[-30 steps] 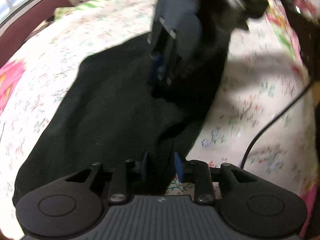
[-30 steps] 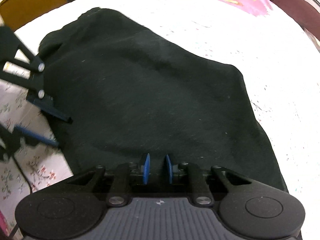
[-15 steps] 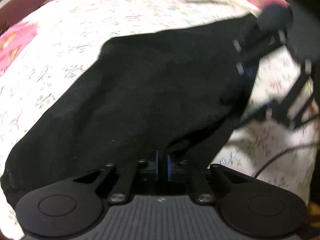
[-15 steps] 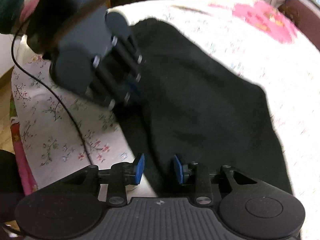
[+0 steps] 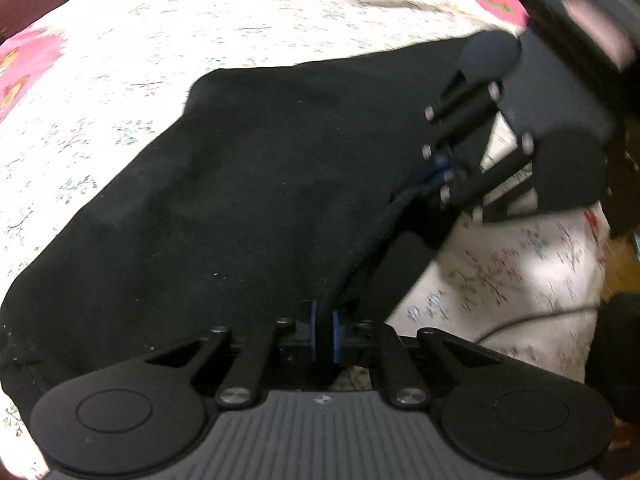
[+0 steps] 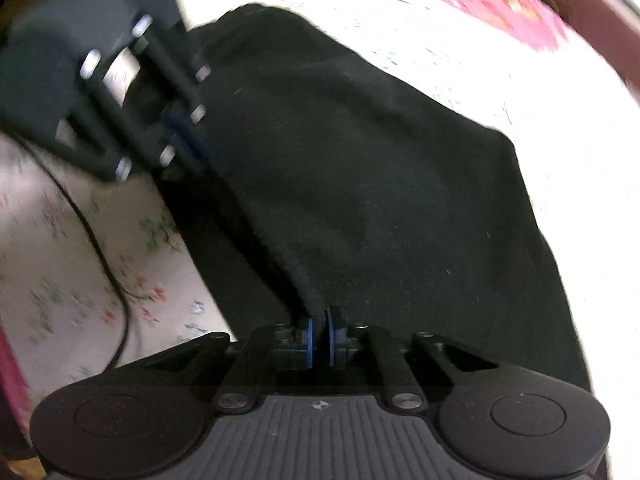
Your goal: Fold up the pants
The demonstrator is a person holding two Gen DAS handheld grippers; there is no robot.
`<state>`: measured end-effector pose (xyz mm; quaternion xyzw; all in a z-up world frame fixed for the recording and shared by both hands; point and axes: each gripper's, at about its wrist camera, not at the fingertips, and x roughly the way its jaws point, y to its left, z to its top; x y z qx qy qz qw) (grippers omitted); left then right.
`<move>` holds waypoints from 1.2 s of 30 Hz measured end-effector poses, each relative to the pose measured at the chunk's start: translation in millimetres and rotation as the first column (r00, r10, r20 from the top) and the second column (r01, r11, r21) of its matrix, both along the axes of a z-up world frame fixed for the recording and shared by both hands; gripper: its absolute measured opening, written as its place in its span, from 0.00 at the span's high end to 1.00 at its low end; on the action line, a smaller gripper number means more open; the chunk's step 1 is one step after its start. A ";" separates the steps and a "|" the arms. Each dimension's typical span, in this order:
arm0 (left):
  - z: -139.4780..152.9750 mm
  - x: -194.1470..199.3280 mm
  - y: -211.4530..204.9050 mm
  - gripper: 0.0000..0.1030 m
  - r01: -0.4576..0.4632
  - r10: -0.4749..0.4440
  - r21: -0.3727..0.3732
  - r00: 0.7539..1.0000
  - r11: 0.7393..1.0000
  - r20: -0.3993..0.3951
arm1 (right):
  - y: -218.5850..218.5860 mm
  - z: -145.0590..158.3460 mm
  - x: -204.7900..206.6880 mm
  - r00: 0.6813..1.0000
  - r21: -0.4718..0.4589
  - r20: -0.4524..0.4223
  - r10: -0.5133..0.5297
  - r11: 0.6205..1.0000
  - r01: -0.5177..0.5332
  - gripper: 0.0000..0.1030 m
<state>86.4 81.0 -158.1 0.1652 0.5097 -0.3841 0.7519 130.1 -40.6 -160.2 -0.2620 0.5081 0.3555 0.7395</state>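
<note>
- We hold two grippers over a bed covered by a white floral bedsheet (image 5: 248,20), with pink patches near its far edges.
- The black pants (image 5: 240,208) lie spread across the sheet, a broad dark shape that fills the middle of both views.
- Our left gripper (image 5: 324,336) has its blue pads pressed together on the near edge of the pants — fabric rises out from between them.
- Our right gripper (image 6: 319,340) is likewise pinched closed on a raised fold of the same edge.
- From the left wrist view, the right gripper appears blurred at the right, its tips at the cloth.
- A thin black cable (image 6: 100,240) trails over the sheet beside the pants.
</note>
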 end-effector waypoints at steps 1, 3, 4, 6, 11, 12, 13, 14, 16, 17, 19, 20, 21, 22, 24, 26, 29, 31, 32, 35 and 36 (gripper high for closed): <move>-0.2 -2.5 -0.4 0.81 0.011 -0.011 0.001 1.000 1.000 -0.005 | -2.3 3.5 3.8 1.000 0.006 -0.017 -0.004 1.000 0.004 1.00; 1.2 -6.8 0.0 0.82 0.021 -0.021 0.001 1.000 1.000 -0.016 | -3.6 10.2 1.6 1.000 0.010 -0.029 0.001 1.000 0.000 1.00; 0.5 -8.9 -0.6 0.82 0.023 -0.023 0.004 1.000 1.000 -0.012 | -4.7 10.1 -0.3 1.000 0.013 -0.018 0.002 1.000 -0.002 1.00; -6.0 -12.1 -3.9 0.80 0.041 -0.041 0.034 0.999 0.999 0.007 | -8.7 1.6 -0.2 1.000 0.014 -0.008 -0.024 1.000 0.024 1.00; -15.5 -29.9 -14.0 0.71 0.130 -0.143 0.142 0.986 0.981 0.086 | -2.7 -7.8 -1.5 0.998 -0.009 -0.003 -0.056 0.998 0.056 0.78; -12.1 -31.5 -11.5 0.68 0.117 -0.130 0.140 0.987 0.983 0.091 | -10.0 0.7 -3.1 0.997 -0.006 0.021 -0.076 0.997 0.076 0.77; -8.1 -32.3 -7.4 0.67 0.093 -0.106 0.135 0.991 0.986 0.087 | -19.4 9.0 -3.8 0.994 -0.003 0.040 -0.105 0.994 0.105 0.77; -5.2 -32.2 -4.6 0.66 0.072 -0.083 0.132 0.993 0.989 0.082 | -29.3 15.7 -2.3 0.988 0.007 0.049 -0.144 0.990 0.144 0.77; 2.8 -30.4 -1.0 0.66 0.010 -0.021 0.119 0.996 0.993 0.088 | -57.1 24.2 2.7 0.968 0.034 0.074 -0.240 0.971 0.238 0.75; 7.3 -28.0 -2.3 0.66 -0.018 0.009 0.101 0.996 0.995 0.094 | -68.2 22.7 5.5 0.958 0.032 0.090 -0.273 0.962 0.271 0.74; 12.2 -23.1 -12.2 0.66 -0.057 0.052 0.055 0.993 0.997 0.102 | -95.4 11.6 14.8 0.930 0.008 0.132 -0.343 0.939 0.345 0.74; 9.8 -20.4 -22.6 0.65 -0.064 0.060 0.045 0.993 0.997 0.097 | -109.9 4.6 18.9 0.914 -0.011 0.158 -0.373 0.925 0.380 0.75; 3.6 -18.6 -33.4 0.63 -0.057 0.051 0.064 0.995 0.996 0.088 | -124.8 -0.5 22.0 0.894 -0.038 0.175 -0.413 0.904 0.426 0.75; -9.4 -16.8 -45.2 0.61 -0.050 0.043 0.117 0.997 0.992 0.061 | -145.6 -8.0 26.3 0.864 -0.061 0.172 -0.473 0.871 0.488 0.75; -30.4 -18.5 -59.9 0.58 -0.052 0.044 0.222 0.998 0.974 0.043 | -186.7 -13.1 28.2 0.812 -0.040 0.136 -0.567 0.816 0.577 0.74; -23.6 -22.5 -74.5 0.59 -0.053 0.034 0.281 0.997 0.958 0.070 | -226.4 -1.9 24.5 0.761 -0.021 0.137 -0.635 0.766 0.643 0.75; -1.2 -21.6 -94.9 0.59 -0.076 0.051 0.293 0.994 0.953 0.092 | -295.6 21.2 9.6 0.631 0.061 0.117 -0.767 0.639 0.766 0.74; 14.8 -20.6 -124.0 0.59 -0.087 0.054 0.276 0.991 0.957 0.126 | -338.7 28.9 -1.0 0.541 0.095 0.132 -0.831 0.554 0.827 0.73; 22.0 -18.8 -142.9 0.59 -0.079 0.043 0.252 0.989 0.964 0.143 | -363.6 30.6 -5.9 0.483 0.116 0.130 -0.866 0.498 0.860 0.73; 31.4 -10.2 -209.9 0.58 -0.011 -0.022 0.178 0.983 0.984 0.180 | -418.4 27.7 -20.5 0.354 0.179 0.132 -0.926 0.374 0.910 0.72; 29.5 -6.5 -237.5 0.58 0.024 -0.055 0.162 0.980 0.987 0.190 | -428.4 26.6 -22.6 0.334 0.198 0.142 -0.932 0.357 0.913 0.72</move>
